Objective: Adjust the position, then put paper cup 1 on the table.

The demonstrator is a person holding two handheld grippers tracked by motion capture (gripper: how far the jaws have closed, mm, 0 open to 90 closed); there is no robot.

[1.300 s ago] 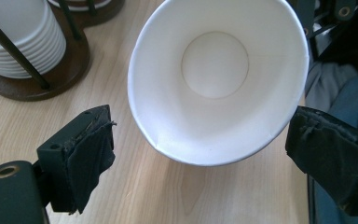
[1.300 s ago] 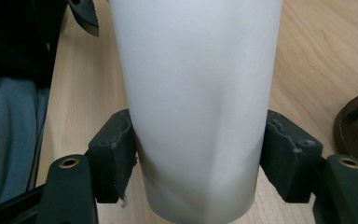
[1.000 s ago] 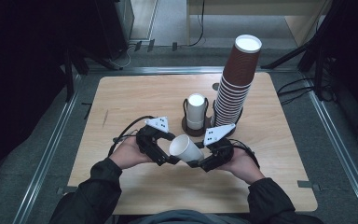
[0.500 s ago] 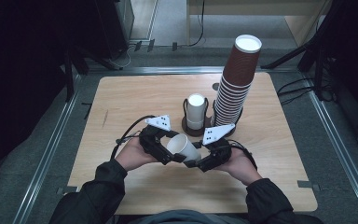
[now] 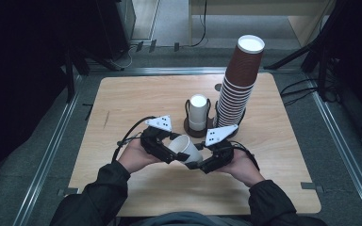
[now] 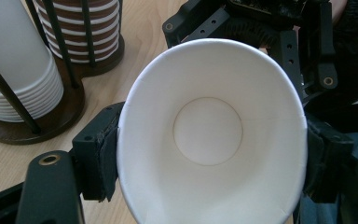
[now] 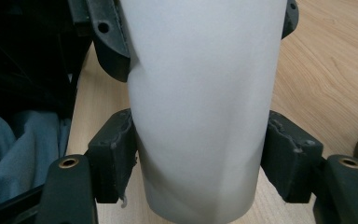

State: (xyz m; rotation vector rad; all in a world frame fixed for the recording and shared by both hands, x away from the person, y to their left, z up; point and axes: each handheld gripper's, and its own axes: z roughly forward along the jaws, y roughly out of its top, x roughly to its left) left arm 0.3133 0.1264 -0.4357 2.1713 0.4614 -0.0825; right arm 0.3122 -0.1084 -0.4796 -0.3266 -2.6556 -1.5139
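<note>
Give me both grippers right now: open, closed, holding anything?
Left gripper: its jaws have just been closing, now pressed on the rim end of the white paper cup.
Right gripper: closed on the same cup's base end.

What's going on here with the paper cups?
A person seated at the wooden table holds one white paper cup between two hand-held grippers. The left gripper has just been closing on the cup's rim and now presses it out of round; the right gripper clamps its lower body. Behind stand a short stack of white cups in a rack and a tall stack of brown cups.
</note>
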